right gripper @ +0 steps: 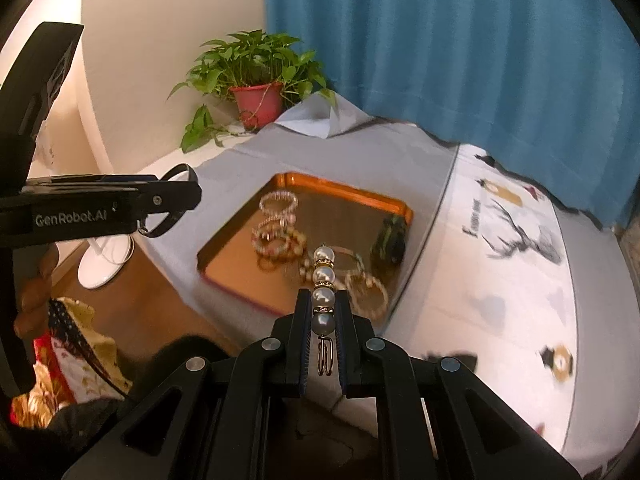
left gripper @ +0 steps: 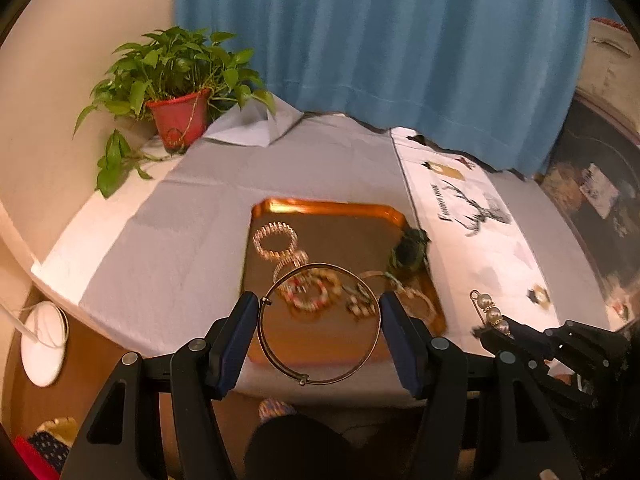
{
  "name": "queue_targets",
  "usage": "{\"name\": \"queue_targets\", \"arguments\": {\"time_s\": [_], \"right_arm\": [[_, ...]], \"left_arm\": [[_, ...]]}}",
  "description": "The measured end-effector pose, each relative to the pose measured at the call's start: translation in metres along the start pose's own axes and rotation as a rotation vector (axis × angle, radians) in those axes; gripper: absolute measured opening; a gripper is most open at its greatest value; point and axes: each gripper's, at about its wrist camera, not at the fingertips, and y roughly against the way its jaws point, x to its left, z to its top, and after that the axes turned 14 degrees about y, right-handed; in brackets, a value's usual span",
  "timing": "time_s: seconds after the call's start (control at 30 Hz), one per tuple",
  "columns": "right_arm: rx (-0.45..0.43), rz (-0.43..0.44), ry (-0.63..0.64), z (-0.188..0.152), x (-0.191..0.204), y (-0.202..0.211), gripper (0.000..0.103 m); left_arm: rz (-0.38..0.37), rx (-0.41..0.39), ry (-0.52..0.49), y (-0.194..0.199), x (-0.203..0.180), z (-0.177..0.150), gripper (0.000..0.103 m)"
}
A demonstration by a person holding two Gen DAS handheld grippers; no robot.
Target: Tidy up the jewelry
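The left gripper is clamping a bangle while the right gripper is pinching a pin, both angling downward.

Blue curtain, cream wall, potted plant, grey-clothed table, wooden floor.

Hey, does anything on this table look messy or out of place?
Yes: the grey cloth is rucked up beside the potted plant, and the bracelets lie tangled and overlapping on the orange tray rather than sorted.

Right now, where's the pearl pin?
Clamped in the right gripper, the pearl pin points forward above the near edge of the orange tray; the left wrist view shows it right of the tray.
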Motion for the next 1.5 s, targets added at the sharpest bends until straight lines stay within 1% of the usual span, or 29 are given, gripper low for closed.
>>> {"name": "queue_targets", "arguments": {"time_s": [0.1, 0.2, 0.4, 0.5, 0.57, 0.63, 0.67, 0.7, 0.73, 0.77, 0.8, 0.87, 0.93, 1.13, 1.23, 1.3, 1.5], "right_arm": [[0.002, 0.013, -0.011, 0.013, -0.005, -0.027, 0.012], [0.017, 0.027, -0.031, 0.021, -0.011, -0.056, 0.012], [0.068, 0.053, -0.066, 0.026, -0.024, -0.114, 0.012], [0.090, 0.065, -0.073, 0.026, -0.030, -0.136, 0.012], [0.095, 0.069, -0.079, 0.026, -0.034, -0.145, 0.012], [0.095, 0.068, -0.080, 0.026, -0.037, -0.154, 0.017], [0.106, 0.061, -0.077, 0.026, -0.038, -0.156, 0.035], [0.144, 0.039, -0.067, 0.026, -0.038, -0.161, 0.066], [0.159, 0.024, -0.069, 0.024, -0.038, -0.162, 0.077], [0.152, 0.015, -0.074, 0.021, -0.038, -0.160, 0.081], [0.146, 0.004, -0.074, 0.018, -0.037, -0.157, 0.081], [0.156, 0.001, -0.066, 0.015, -0.035, -0.154, 0.081], [0.159, -0.007, -0.059, 0.009, -0.030, -0.145, 0.081], [0.151, -0.040, -0.038, -0.002, -0.016, -0.113, 0.081], [0.145, -0.051, -0.041, -0.006, -0.013, -0.098, 0.081], [0.142, -0.066, -0.042, -0.008, -0.011, -0.090, 0.081], [0.136, -0.086, -0.049, -0.011, -0.009, -0.075, 0.081]], "left_arm": [[0.025, -0.003, -0.022, -0.025, -0.001, 0.013, 0.058], [0.042, 0.012, -0.027, -0.054, 0.000, 0.024, 0.058], [0.056, 0.046, -0.018, -0.100, 0.007, 0.038, 0.058], [0.064, 0.063, -0.010, -0.120, 0.010, 0.041, 0.059], [0.075, 0.067, -0.009, -0.131, 0.011, 0.041, 0.062], [0.100, 0.051, -0.027, -0.139, 0.010, 0.041, 0.078], [0.124, 0.036, -0.042, -0.140, 0.010, 0.040, 0.093], [0.148, 0.021, -0.055, -0.141, 0.009, 0.039, 0.098], [0.176, -0.003, -0.074, -0.140, 0.009, 0.037, 0.100], [0.191, -0.016, -0.088, -0.139, 0.009, 0.034, 0.100], [0.205, -0.016, -0.099, -0.138, 0.009, 0.031, 0.100], [0.217, 0.010, -0.107, -0.136, 0.010, 0.026, 0.100], [0.206, 0.023, -0.101, -0.130, 0.010, 0.019, 0.100], [0.170, 0.023, -0.039, -0.098, 0.012, -0.004, 0.100], [0.168, 0.019, -0.018, -0.084, 0.012, -0.013, 0.101], [0.170, 0.003, -0.013, -0.073, 0.012, -0.019, 0.101], [0.182, -0.018, -0.030, -0.057, 0.011, -0.025, 0.101]]}}
